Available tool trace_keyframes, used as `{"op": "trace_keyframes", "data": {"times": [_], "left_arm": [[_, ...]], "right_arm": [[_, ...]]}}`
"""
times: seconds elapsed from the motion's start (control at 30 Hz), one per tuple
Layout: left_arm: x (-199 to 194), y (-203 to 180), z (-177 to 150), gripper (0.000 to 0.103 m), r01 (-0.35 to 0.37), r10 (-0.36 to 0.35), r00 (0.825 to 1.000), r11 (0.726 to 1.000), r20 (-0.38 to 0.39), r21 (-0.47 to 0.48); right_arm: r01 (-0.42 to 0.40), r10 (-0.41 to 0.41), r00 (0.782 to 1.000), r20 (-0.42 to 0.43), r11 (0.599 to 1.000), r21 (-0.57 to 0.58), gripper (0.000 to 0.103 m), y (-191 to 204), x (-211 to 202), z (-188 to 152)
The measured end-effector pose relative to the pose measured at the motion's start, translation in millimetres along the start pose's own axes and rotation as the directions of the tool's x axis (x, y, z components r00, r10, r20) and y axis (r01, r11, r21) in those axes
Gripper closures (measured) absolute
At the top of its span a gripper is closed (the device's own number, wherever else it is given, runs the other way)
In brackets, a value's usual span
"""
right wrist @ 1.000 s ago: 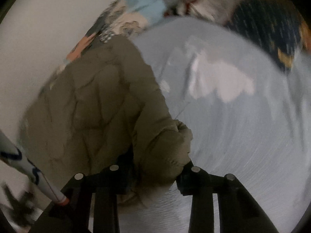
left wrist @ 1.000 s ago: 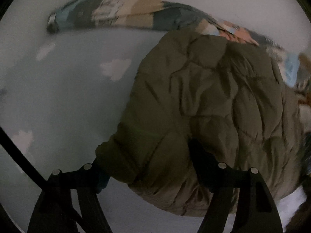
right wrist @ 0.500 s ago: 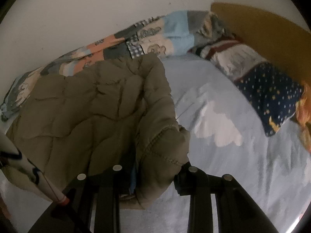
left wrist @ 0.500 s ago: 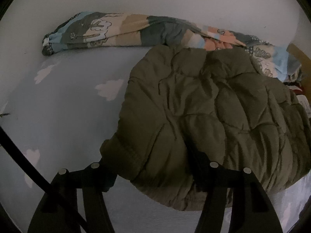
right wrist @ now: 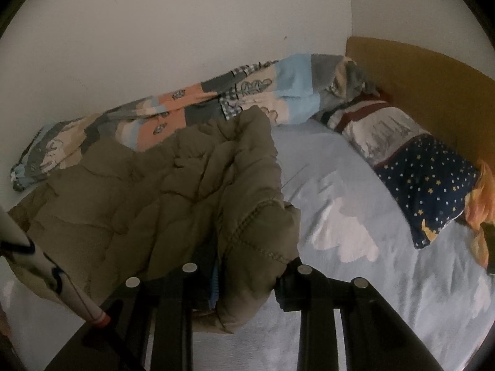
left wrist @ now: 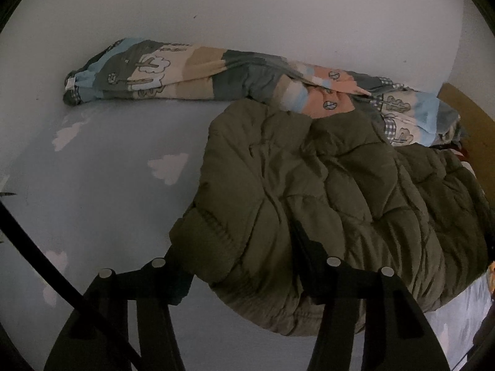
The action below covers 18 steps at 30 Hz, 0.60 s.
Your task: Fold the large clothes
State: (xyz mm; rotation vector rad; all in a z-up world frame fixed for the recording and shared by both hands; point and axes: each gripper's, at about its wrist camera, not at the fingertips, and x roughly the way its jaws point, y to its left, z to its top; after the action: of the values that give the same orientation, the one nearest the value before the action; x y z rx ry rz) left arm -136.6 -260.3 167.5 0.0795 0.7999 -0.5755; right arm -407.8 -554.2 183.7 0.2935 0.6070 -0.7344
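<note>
An olive quilted jacket (left wrist: 324, 194) hangs bunched above the light blue bed sheet (left wrist: 108, 191). My left gripper (left wrist: 244, 275) is shut on the jacket's ribbed hem at its left corner. In the right wrist view the same jacket (right wrist: 161, 198) spreads to the left, and my right gripper (right wrist: 244, 275) is shut on its stitched edge at the right corner. The fingertips of both grippers are buried in the fabric.
A rolled patchwork blanket (left wrist: 216, 74) lies along the white wall (left wrist: 247, 9). A striped pillow (right wrist: 374, 126) and a navy star pillow (right wrist: 433, 185) lie by the mustard headboard (right wrist: 433, 83). The sheet has white cloud prints (right wrist: 343, 228).
Both grippers have lifted and pulled back with the jacket. More wall, blanket and pillows show. The motion blur has gone.
</note>
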Motion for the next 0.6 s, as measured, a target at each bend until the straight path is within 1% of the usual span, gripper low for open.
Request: {"op": "trace_keyframes", "data": {"times": [0.17, 0.3, 0.6], "left_arm": [[-23.4, 4.0, -0.5, 0.050, 0.035, -0.035, 0.999, 0.999, 0.014, -0.008], [-46.6, 6.3, -5.6, 0.050, 0.038, -0.038, 0.999, 0.999, 0.035, -0.007], [-101.1, 13.9, -34.6, 0.050, 0.047, -0.047, 0.996, 0.999, 0.072, -0.010]], "right_arm": [[-0.023, 0.023, 1.000, 0.015, 1.000, 0.009, 0.074, -1.0, -14.7, 2.5], [-0.042, 0.042, 0.999, 0.032, 0.999, 0.008, 0.074, 0.1, -31.4, 3.0], [-0.078, 0.077, 0.996, 0.053, 0.997, 0.015, 0.074, 2.2, -80.9, -11.5]]}}
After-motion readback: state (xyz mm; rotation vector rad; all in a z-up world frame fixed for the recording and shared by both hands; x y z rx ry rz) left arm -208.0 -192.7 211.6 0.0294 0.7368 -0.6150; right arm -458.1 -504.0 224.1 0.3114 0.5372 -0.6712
